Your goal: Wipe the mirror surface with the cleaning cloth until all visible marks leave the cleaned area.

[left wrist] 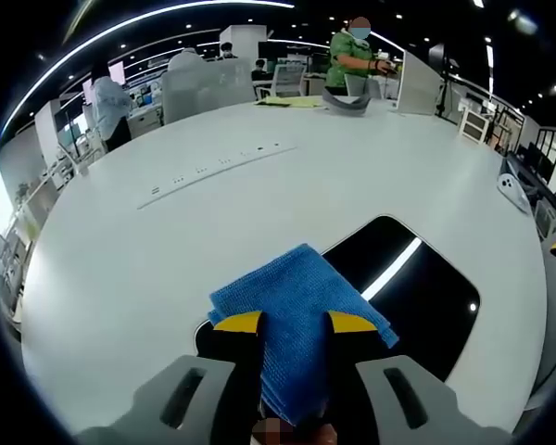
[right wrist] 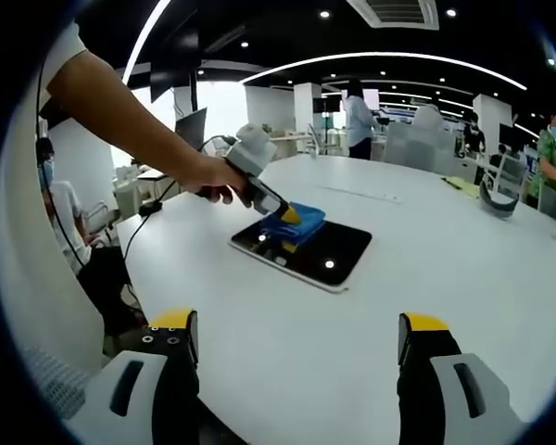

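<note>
1. A broad white round counter (left wrist: 259, 213) spans the foreground.
2. A dark ceiling carries curved light strips (right wrist: 398, 57) and small spotlights (right wrist: 325, 14).
3. Office chairs (left wrist: 289, 80) and desks stand beyond the counter at 12 o'clock.
4. White pillars (right wrist: 306, 107) rise behind.
5. A bright window (right wrist: 218, 107) glows at 11 o'clock in the right gripper view.

Large round white table (right wrist: 287, 362), dark mirror (right wrist: 329, 255) lying flat on it, yellow papers (left wrist: 292, 102) at far edge
</note>
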{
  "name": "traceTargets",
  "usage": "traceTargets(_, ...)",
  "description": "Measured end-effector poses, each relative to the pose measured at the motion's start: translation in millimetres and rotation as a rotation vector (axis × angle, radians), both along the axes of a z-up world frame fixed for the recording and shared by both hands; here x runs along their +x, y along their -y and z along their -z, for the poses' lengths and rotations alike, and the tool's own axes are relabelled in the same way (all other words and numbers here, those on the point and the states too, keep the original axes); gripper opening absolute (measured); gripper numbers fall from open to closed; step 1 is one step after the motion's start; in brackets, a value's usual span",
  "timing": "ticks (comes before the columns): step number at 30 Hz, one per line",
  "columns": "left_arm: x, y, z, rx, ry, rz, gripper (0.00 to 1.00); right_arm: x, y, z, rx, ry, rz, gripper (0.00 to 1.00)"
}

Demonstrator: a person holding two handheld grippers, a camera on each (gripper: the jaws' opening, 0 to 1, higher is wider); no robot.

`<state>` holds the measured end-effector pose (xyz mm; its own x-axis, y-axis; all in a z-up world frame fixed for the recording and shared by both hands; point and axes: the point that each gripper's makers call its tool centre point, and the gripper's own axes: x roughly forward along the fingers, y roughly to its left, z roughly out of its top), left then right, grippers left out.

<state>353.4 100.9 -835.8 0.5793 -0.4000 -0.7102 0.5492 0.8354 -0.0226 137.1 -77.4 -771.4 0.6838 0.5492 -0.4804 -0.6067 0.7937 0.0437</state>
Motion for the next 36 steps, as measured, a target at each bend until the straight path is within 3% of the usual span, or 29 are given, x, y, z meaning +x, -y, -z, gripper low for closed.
traceTargets(36,3.3,32.8,0.8,0.003,0.011,0.004,0.24,0.9,-0.6,-3.7,-0.016,0.018,-0.019,0.9)
